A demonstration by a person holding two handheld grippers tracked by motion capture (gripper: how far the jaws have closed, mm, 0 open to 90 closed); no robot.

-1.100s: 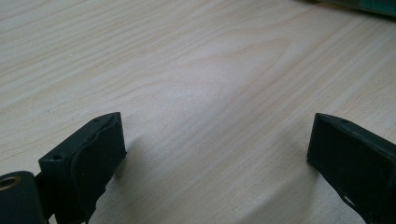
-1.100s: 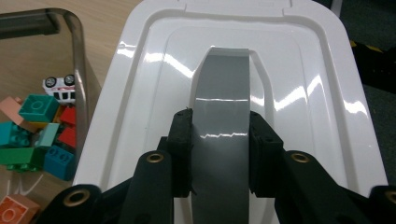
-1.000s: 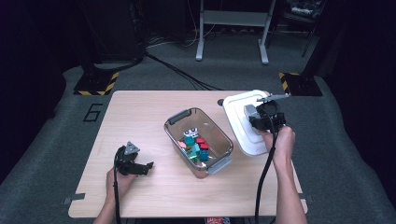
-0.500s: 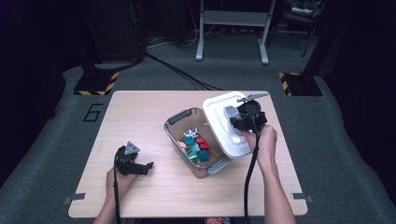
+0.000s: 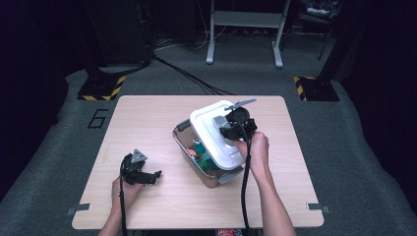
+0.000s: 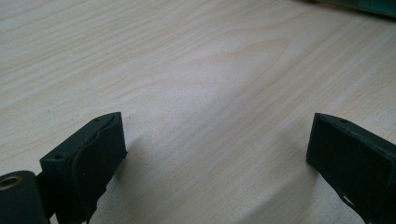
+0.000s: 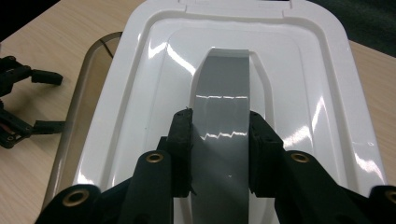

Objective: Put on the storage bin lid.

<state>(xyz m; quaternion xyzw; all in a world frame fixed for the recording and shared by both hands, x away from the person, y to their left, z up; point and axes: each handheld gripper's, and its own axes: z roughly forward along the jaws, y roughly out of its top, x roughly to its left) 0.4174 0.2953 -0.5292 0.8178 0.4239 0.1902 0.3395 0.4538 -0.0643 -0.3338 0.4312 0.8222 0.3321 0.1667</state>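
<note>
A white lid [image 5: 212,122] with a grey handle strip [image 7: 223,88] hangs partly over a clear plastic bin [image 5: 183,135] at mid-table. My right gripper [image 5: 232,130] is shut on that handle, its jaws pinching the strip from both sides [image 7: 219,122]. The lid [image 7: 327,93] covers most of the bin, whose rim [image 7: 79,116] shows past the lid's left edge. Small coloured toys [image 5: 199,149] show inside the bin's uncovered part. My left gripper [image 5: 150,176] rests on the wooden table at the front left, jaws wide apart [image 6: 217,144] with bare wood between them.
The light wooden table [image 5: 147,118] has bare surface left of the bin and along the front. The left gripper [image 7: 21,102] lies beyond the bin's rim in the right gripper view. Dark floor, cables and a metal stand lie beyond the far edge.
My right gripper has carried the lid leftward from the table's right side to above the bin. The left gripper has stayed where it was.
</note>
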